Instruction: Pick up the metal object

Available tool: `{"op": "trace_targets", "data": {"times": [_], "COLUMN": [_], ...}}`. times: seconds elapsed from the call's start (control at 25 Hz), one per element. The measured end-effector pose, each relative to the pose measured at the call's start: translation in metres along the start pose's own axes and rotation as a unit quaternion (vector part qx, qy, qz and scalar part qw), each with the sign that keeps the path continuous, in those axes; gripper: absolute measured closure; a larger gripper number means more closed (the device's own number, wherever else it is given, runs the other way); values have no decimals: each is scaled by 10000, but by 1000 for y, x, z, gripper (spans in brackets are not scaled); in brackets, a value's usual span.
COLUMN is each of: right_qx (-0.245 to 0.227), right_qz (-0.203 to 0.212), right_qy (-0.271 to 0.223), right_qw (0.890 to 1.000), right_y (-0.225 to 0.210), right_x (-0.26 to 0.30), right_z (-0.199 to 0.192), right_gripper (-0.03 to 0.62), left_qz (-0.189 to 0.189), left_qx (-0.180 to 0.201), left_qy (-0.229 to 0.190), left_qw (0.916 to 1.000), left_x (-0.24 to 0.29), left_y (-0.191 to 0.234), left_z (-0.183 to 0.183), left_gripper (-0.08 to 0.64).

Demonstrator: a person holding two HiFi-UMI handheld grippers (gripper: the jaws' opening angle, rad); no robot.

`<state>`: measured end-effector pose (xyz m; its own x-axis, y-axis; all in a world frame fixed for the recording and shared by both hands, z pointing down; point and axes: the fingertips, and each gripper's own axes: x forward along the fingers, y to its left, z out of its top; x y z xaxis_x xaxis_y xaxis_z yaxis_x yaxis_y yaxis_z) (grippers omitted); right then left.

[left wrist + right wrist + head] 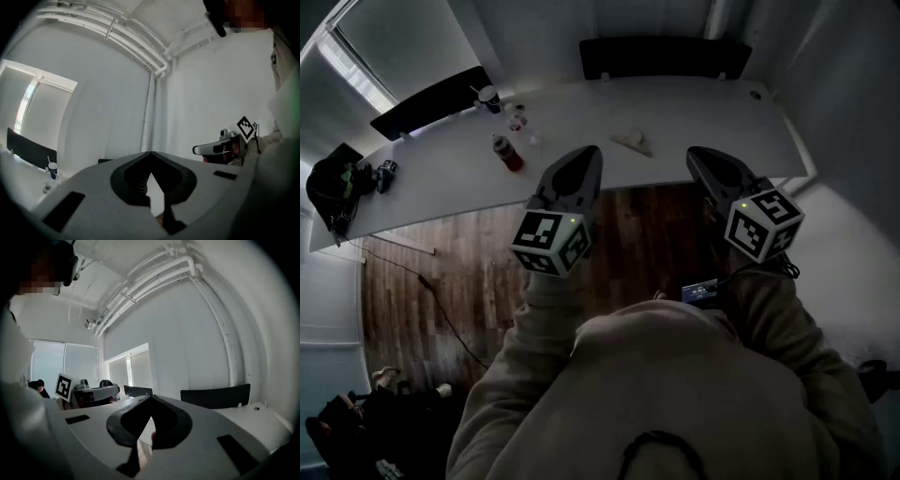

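Note:
A small pale angular object, which may be the metal object, lies on the long white table beyond both grippers. In the head view my left gripper and right gripper are held side by side above the wooden floor, short of the table's near edge. Both point toward the table, and neither touches anything. The left gripper view shows the left gripper with its jaws closed together and nothing between them. My right gripper is shut and empty as well. Both gripper views look up at walls and ceiling pipes.
A red bottle, a dark-lidded cup and small items stand on the table's left part. A black bag sits at its far left end. Black chairs stand behind the table. Wooden floor lies below.

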<state>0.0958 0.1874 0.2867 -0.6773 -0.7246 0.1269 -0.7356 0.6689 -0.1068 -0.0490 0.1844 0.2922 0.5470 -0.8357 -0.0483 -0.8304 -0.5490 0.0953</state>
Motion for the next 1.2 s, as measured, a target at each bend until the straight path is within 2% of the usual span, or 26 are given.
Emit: {"op": "trace_targets", "data": {"times": [0.28,0.4,0.68,0.84,1.2], "right_qx": [19,151,176,283,239], "right_qz": [-13,137,-11,70,442], "right_qy": [-82,-104,93,149,277], "right_qw": [10000,9997,9998,9995,9984], "right_y": [-6,-7,-33,-46,-71], "right_x": [0,-3,5,14,28], "right_z": [-2,-7,-18,-21,-18], "right_gripper": [574,574,574,574,574], "left_qz": [-68,-76,-117,-63,130], "left_qx": [100,-57,-180,-272,-342], "left_qy": [111,200,613,782,790], "left_qw": [9999,9998,9979,9965,9962], "left_x": [5,6,37,55,83], "left_y": [-3,-5,-16,-19,-20], "left_z": [-5,-15,-39,-49,-59], "left_gripper": [557,557,557,557,557]}}
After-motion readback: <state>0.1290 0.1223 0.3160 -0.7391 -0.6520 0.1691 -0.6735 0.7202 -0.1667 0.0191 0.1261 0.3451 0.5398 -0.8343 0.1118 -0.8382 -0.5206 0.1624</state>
